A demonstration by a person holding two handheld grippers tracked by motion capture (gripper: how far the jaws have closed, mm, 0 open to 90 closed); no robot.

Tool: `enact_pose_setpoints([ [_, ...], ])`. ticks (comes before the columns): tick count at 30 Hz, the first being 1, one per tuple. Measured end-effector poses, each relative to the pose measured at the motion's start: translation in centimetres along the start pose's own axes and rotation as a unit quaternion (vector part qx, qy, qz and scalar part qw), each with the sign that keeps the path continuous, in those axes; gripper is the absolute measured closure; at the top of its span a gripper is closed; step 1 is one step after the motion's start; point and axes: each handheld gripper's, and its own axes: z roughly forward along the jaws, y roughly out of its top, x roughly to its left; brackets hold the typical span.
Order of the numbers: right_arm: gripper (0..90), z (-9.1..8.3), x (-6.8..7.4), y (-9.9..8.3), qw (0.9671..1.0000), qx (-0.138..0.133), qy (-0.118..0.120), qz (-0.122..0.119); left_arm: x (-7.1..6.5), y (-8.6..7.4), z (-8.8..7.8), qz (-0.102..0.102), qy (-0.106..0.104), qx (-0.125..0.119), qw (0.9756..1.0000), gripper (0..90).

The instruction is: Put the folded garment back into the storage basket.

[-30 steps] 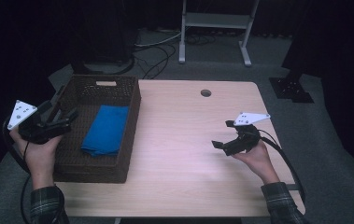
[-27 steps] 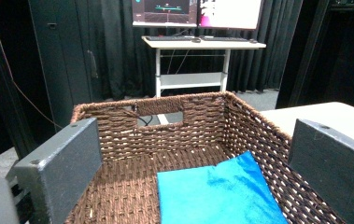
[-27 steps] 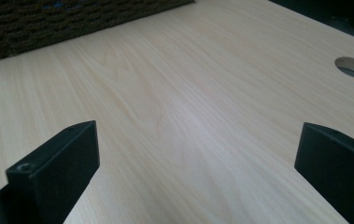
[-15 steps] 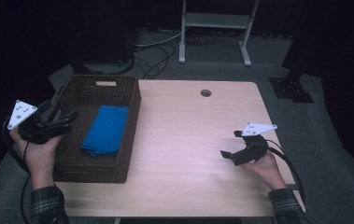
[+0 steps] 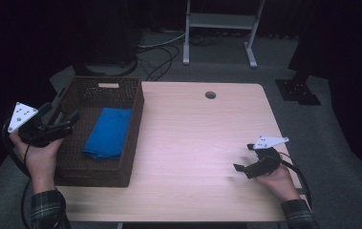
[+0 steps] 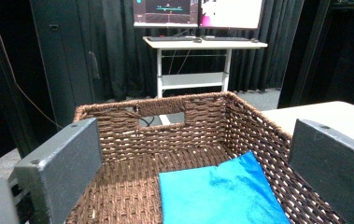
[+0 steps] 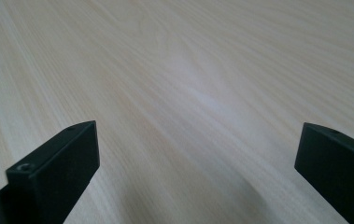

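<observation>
A dark brown wicker basket (image 5: 133,121) stands on the left part of the light wooden table (image 5: 197,133). A folded blue cloth (image 5: 108,132) lies flat inside it, toward its right wall. My left gripper (image 5: 66,119) hovers at the basket's left rim, open and holding nothing; in the left gripper view its jaws frame the blue cloth (image 6: 221,193) and the basket's far wall (image 6: 165,121). My right gripper (image 5: 241,168) sits low over the table near the front right corner, open, with bare wood (image 7: 188,93) between its jaws.
A round cable hole (image 5: 210,95) marks the table's far edge. Beyond the table stand a white metal frame (image 5: 219,28), floor cables (image 5: 157,55) and a black stand base (image 5: 297,90). A desk with monitors (image 6: 198,11) shows behind the basket.
My right gripper has drawn back toward the front right corner of the table and dropped lower. The left gripper and the cloth have stayed put.
</observation>
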Motion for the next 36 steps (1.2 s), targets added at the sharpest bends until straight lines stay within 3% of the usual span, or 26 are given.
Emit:
enact_pose_setpoints([
  [5,0.0,0.2,0.1,-1.0,0.9997,0.024,-0.008,-0.008,-0.1,0.1,0.0,0.004,0.000,0.000,1.0000,2.2],
  [13,0.0,0.2,0.0,-1.8,0.9988,0.049,-0.009,0.002,-0.5,0.5,-0.1,0.011,-0.001,-0.003,0.9999,2.2],
  [18,0.0,0.2,0.0,-2.0,0.9990,0.045,-0.007,0.001,-1.2,1.2,-0.3,0.013,-0.007,-0.013,0.9998,2.2],
  [36,0.0,0.2,0.0,-2.0,0.9990,0.043,-0.012,0.006,-6.3,2.5,0.2,0.022,-0.046,-0.033,0.9982,2.2],
])
